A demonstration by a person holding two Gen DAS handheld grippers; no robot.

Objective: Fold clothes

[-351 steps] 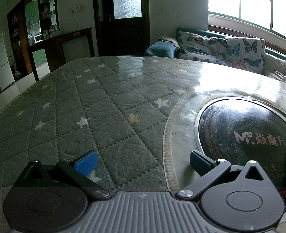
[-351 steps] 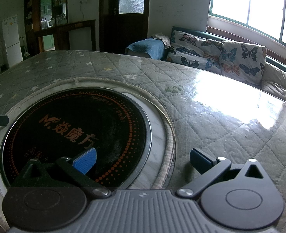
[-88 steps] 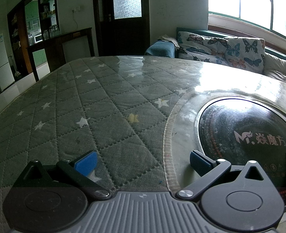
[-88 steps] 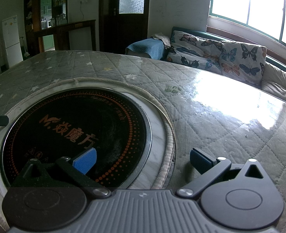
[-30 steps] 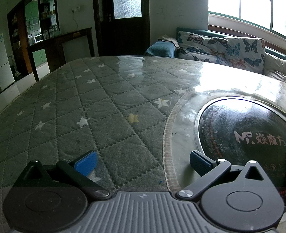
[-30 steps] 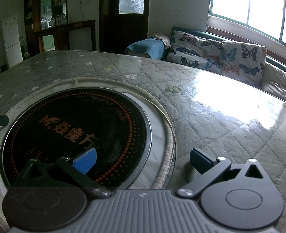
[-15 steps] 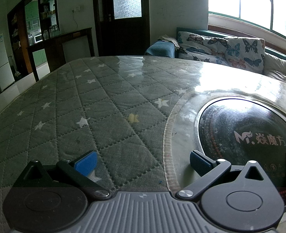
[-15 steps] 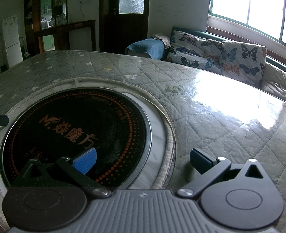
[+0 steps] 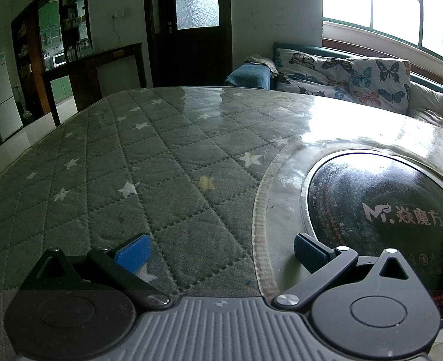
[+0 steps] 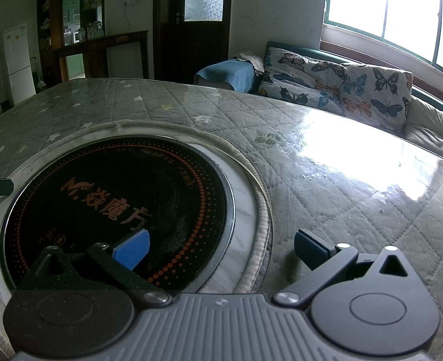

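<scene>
— Where are the tongs?
— Left tongs (image 9: 219, 245) and right tongs (image 10: 219, 243), both spread apart and empty, rest low over the grey star-quilted table (image 9: 161, 162), flanking its round black inset cooktop (image 10: 116, 207).
— And the clothes?
— None in view.

both wrist views sit low over the table (image 9: 167, 180), facing the sofa (image 10: 341, 90), sharing the cooktop (image 10: 116, 210).
</scene>
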